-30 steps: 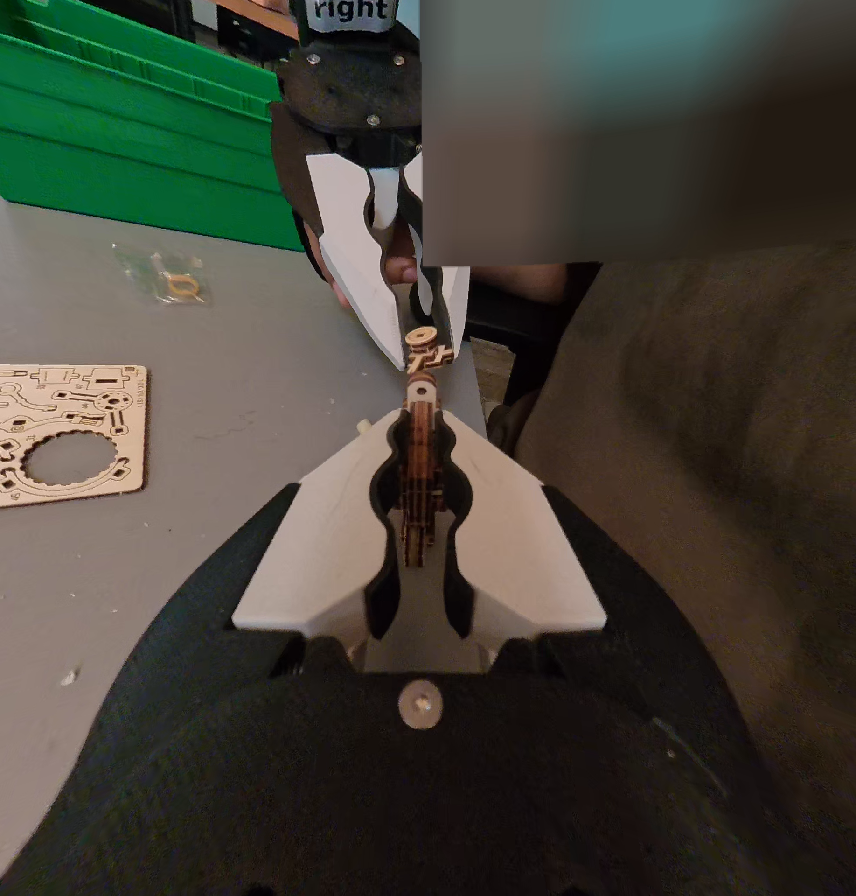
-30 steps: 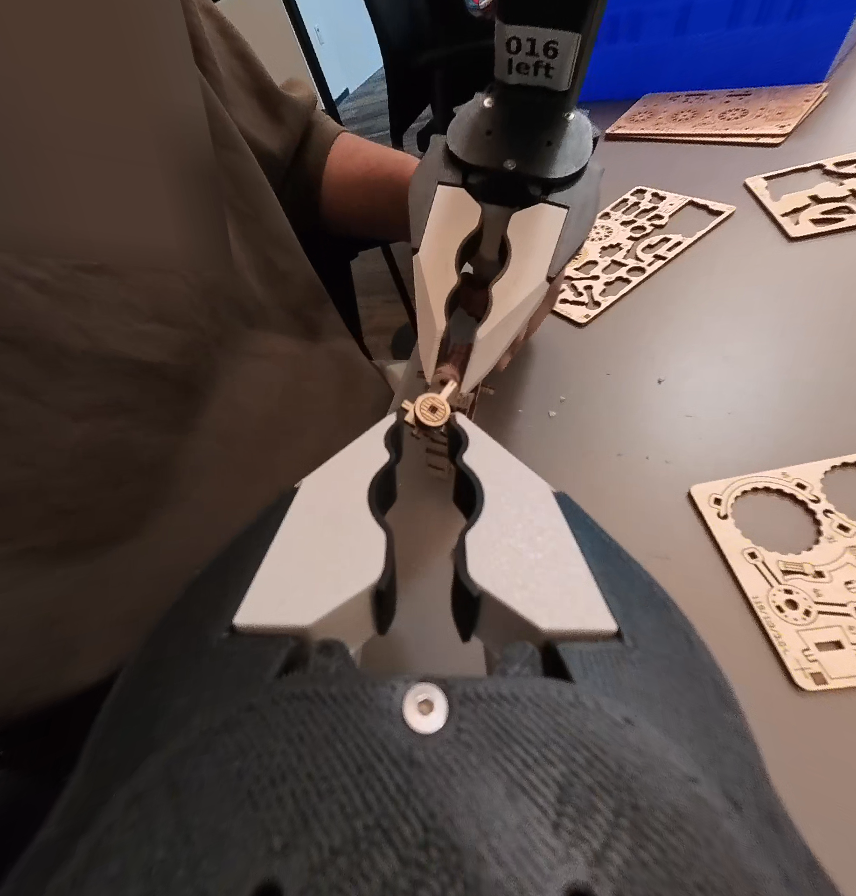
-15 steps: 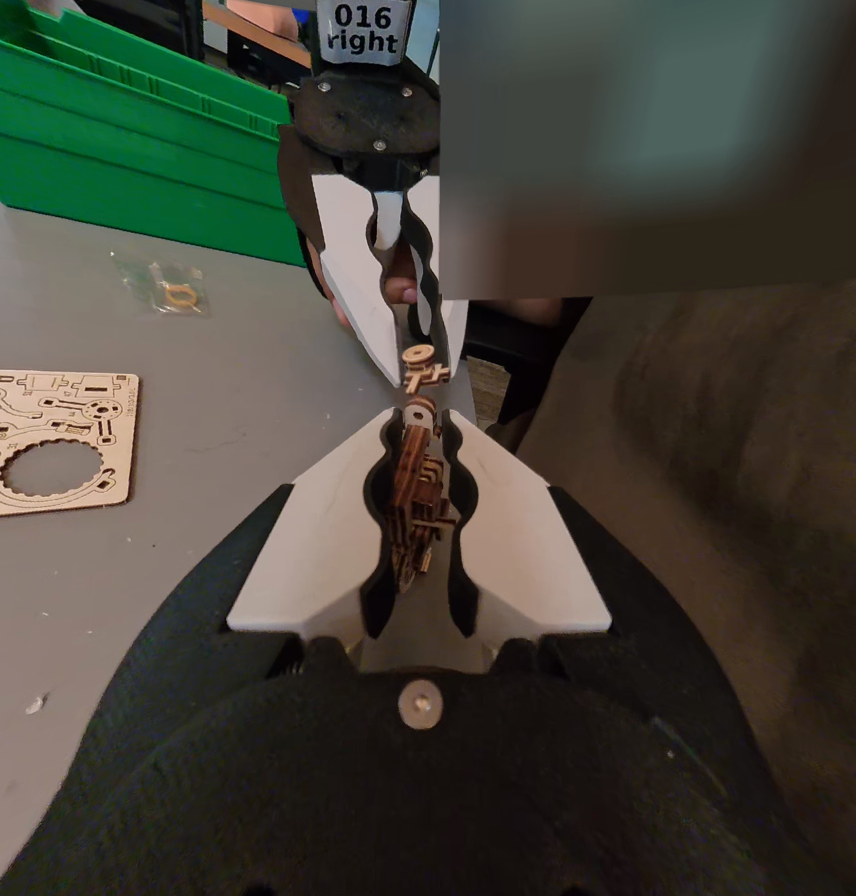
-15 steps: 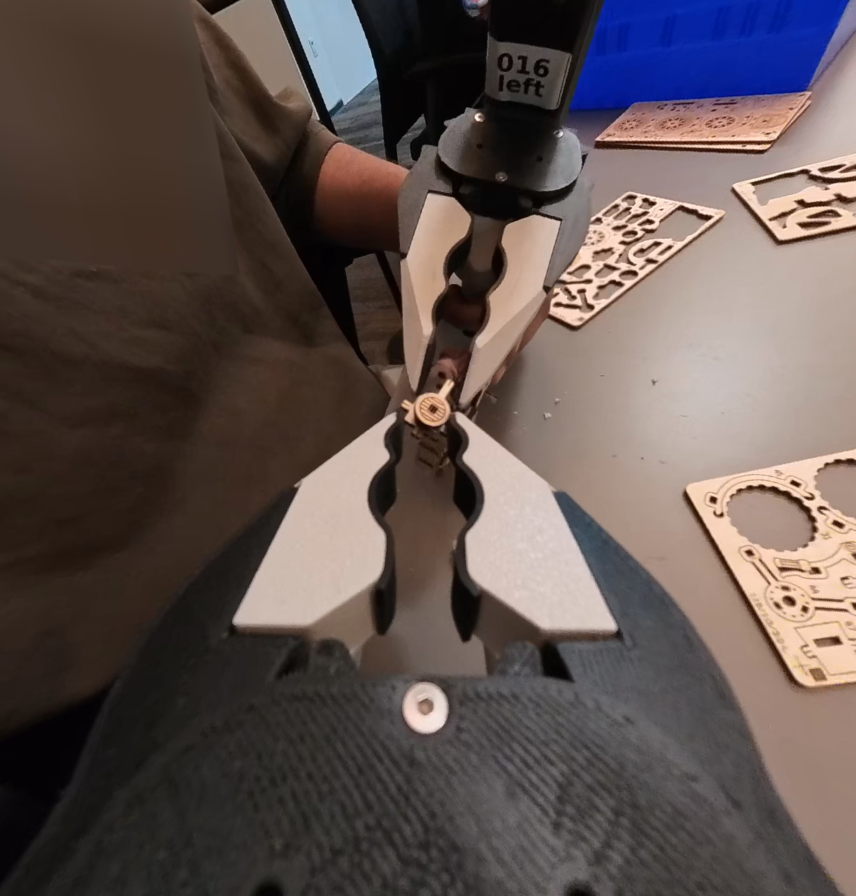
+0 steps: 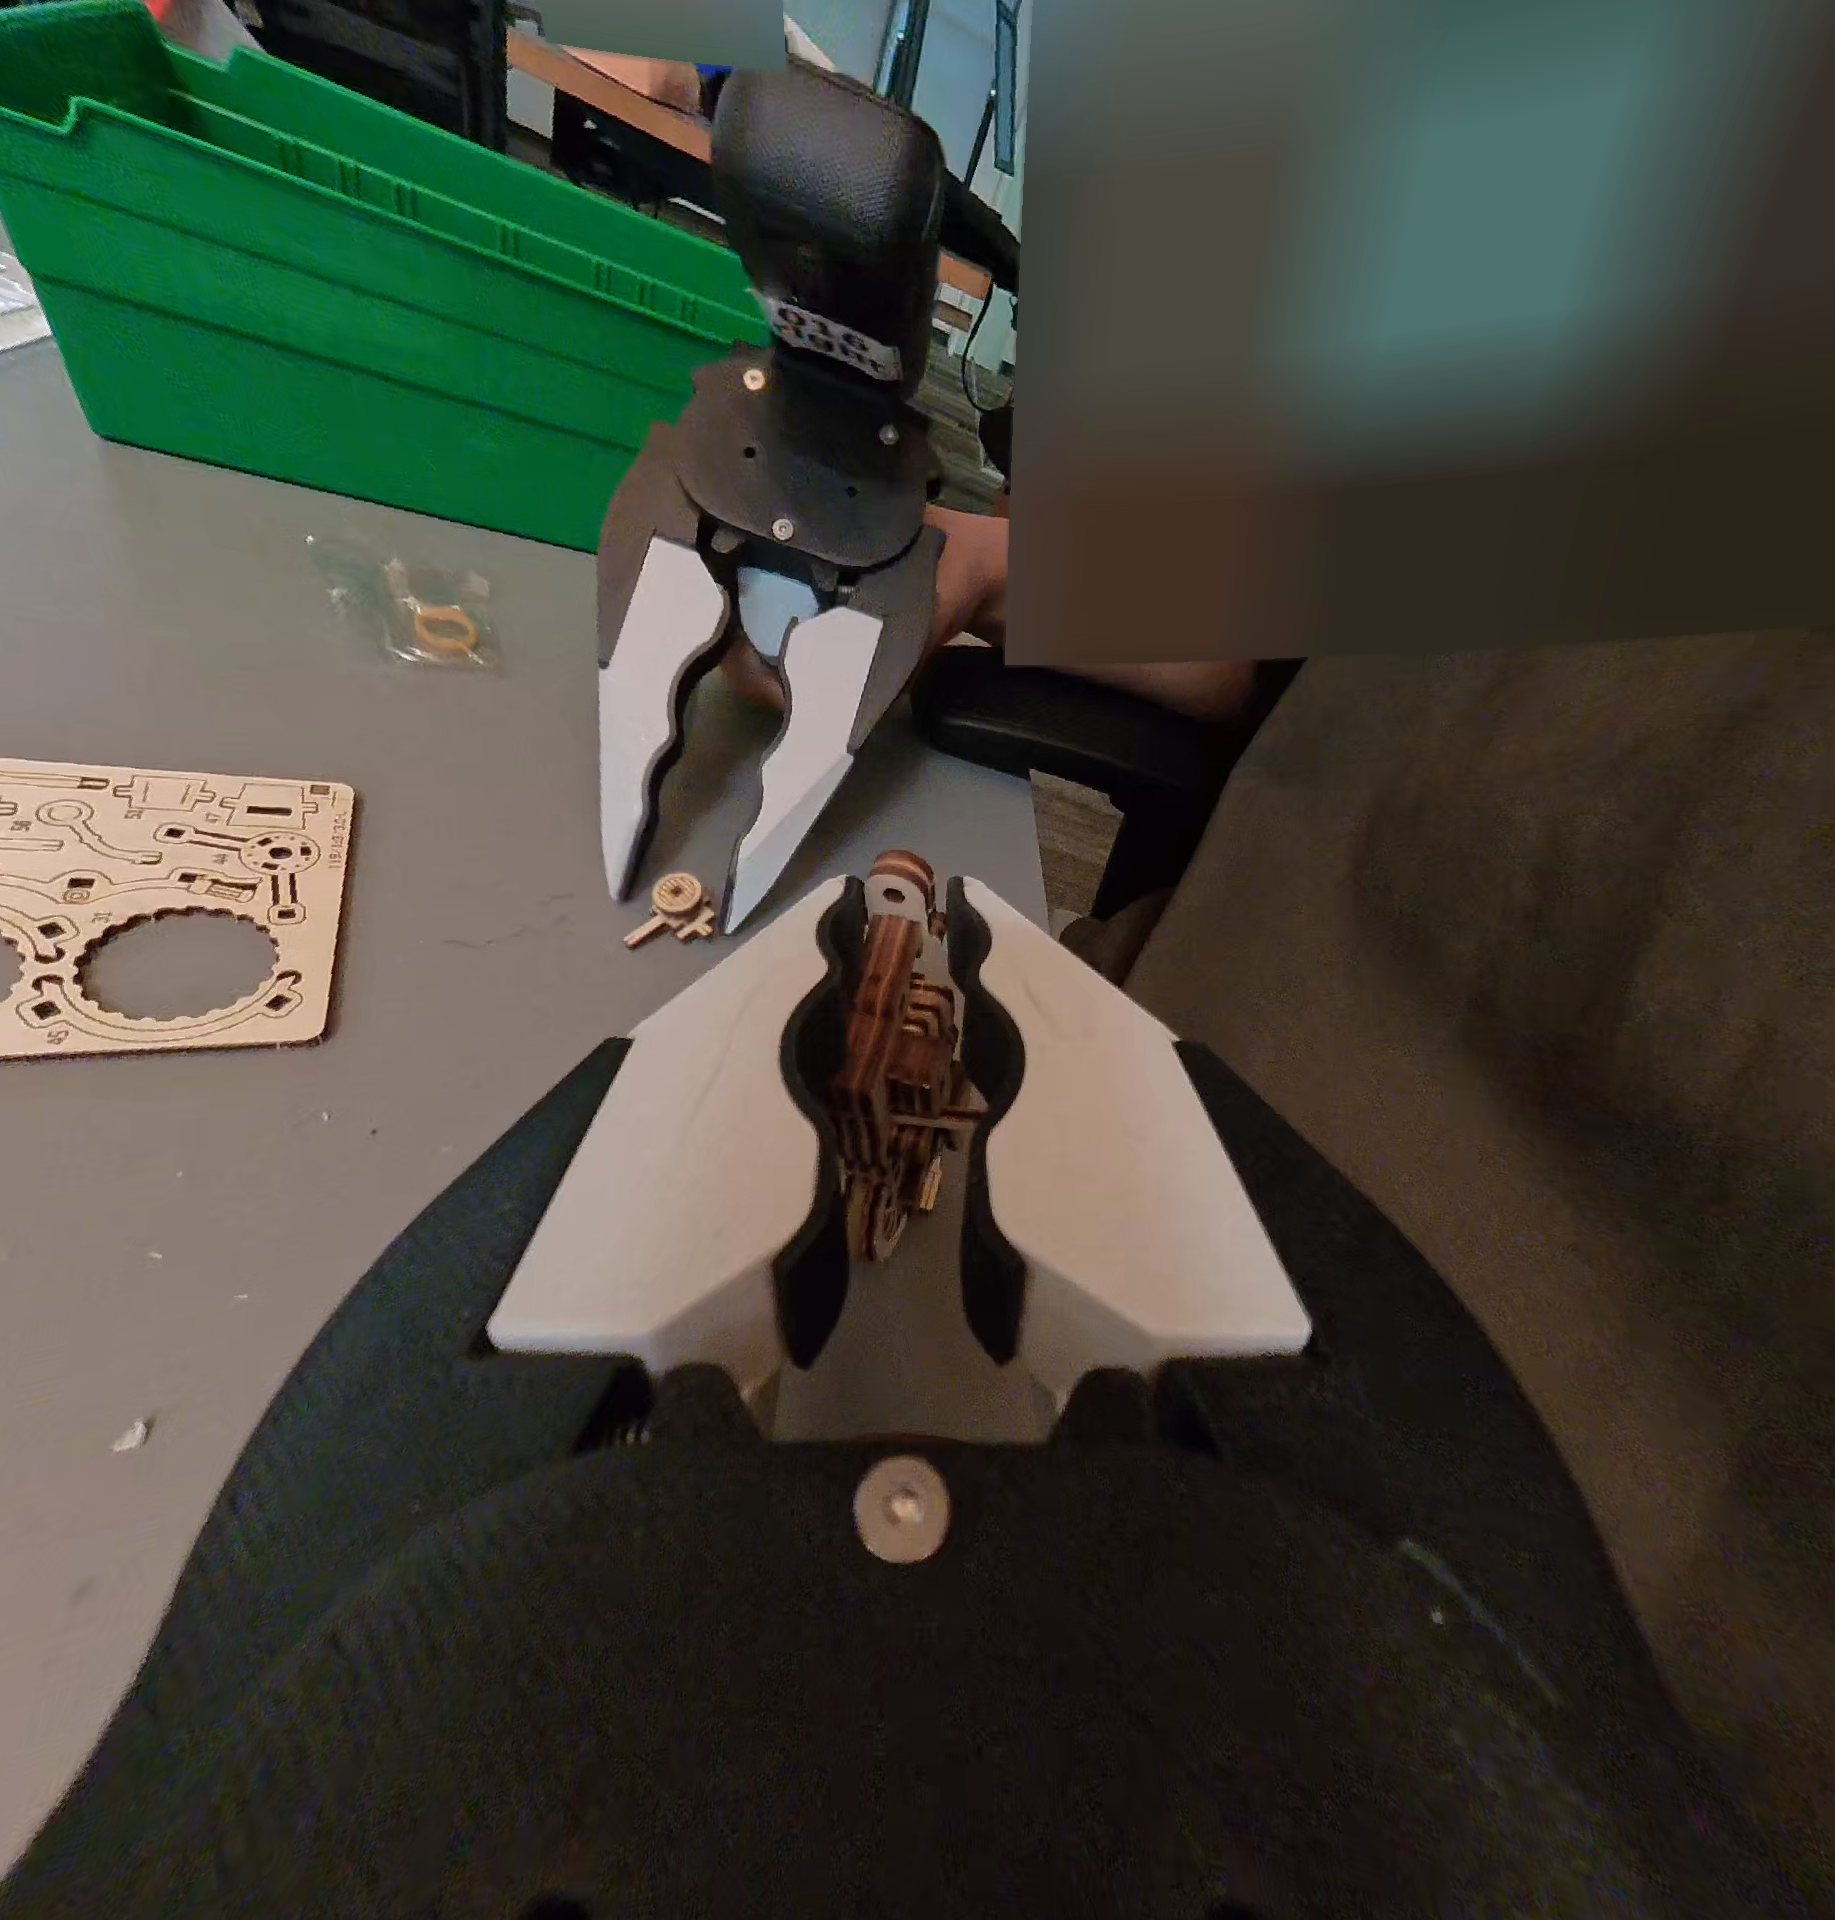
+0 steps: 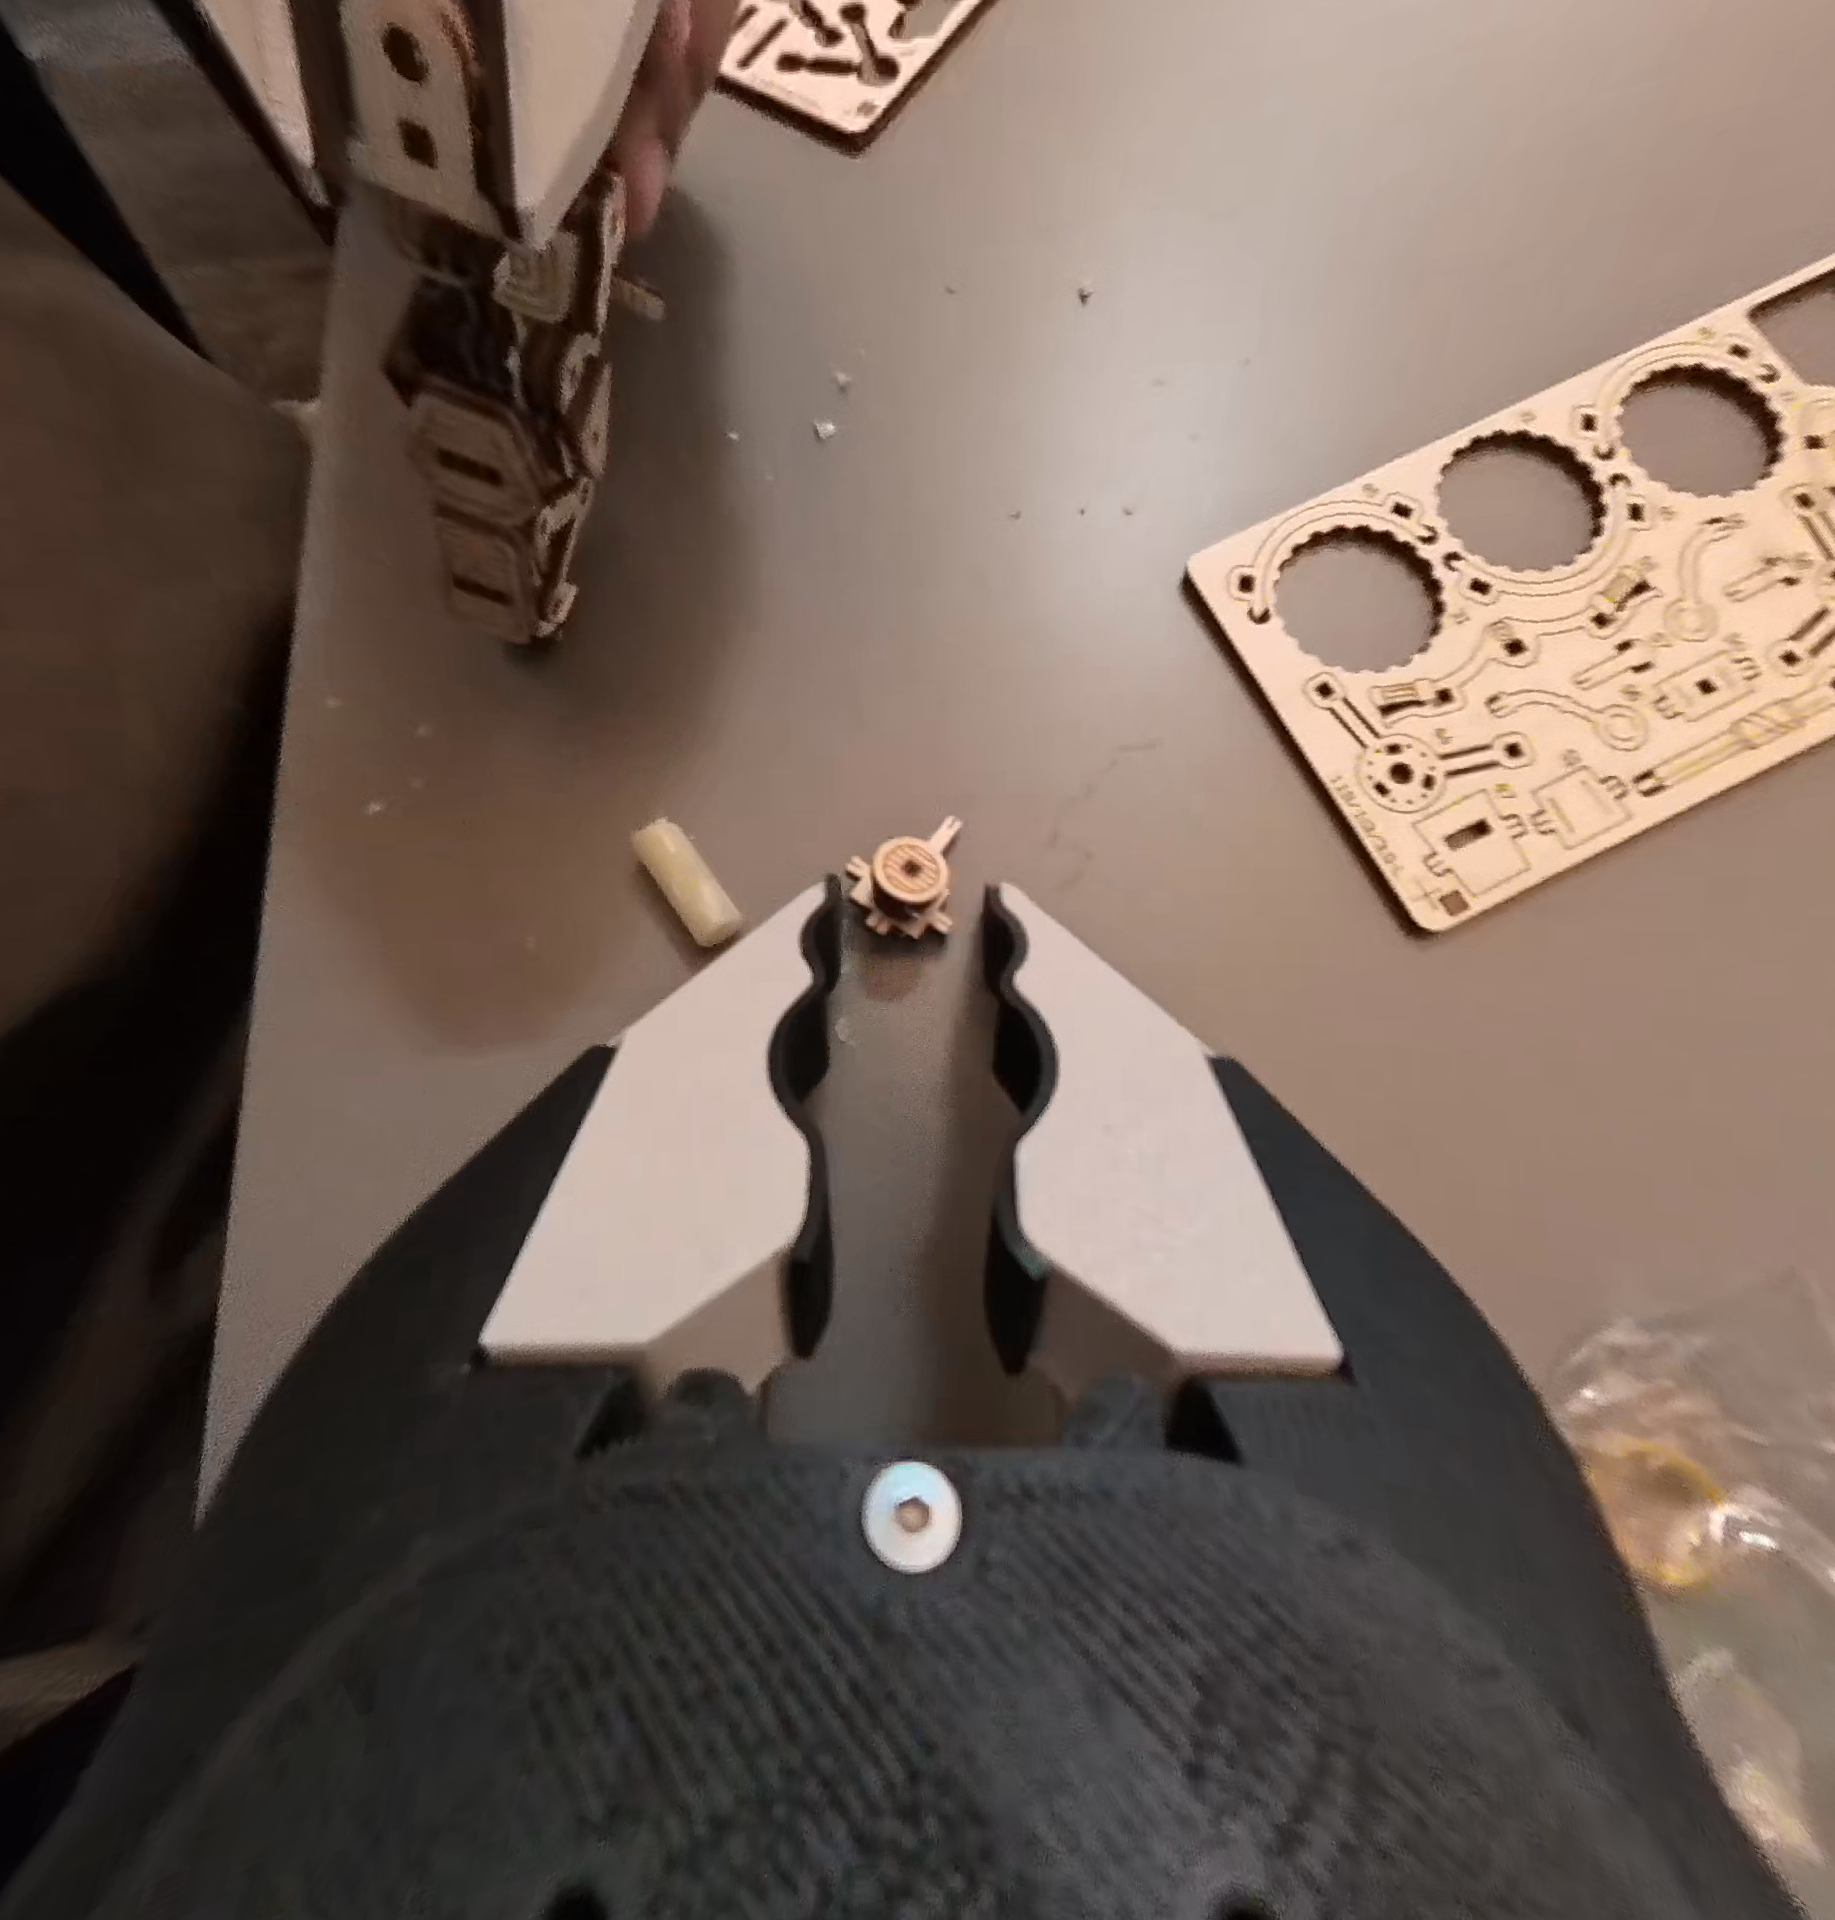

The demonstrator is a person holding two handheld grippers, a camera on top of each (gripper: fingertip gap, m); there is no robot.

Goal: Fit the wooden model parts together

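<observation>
The model (image 5: 897,1049) is clamped in the left gripper (image 5: 897,894) above the table (image 5: 217,1195) edge. The right gripper (image 6: 908,894) is spread, empty; the small part (image 6: 900,871) lies on the table between its tips.

A grey table (image 5: 217,1195) bears a green bin (image 5: 352,343) at its far side.

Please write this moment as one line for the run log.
left gripper: shut on wooden assembly | right gripper: open | small gear part: on table, unfitted

Soft dim light, wide-angle distortion, blurred edges
</observation>
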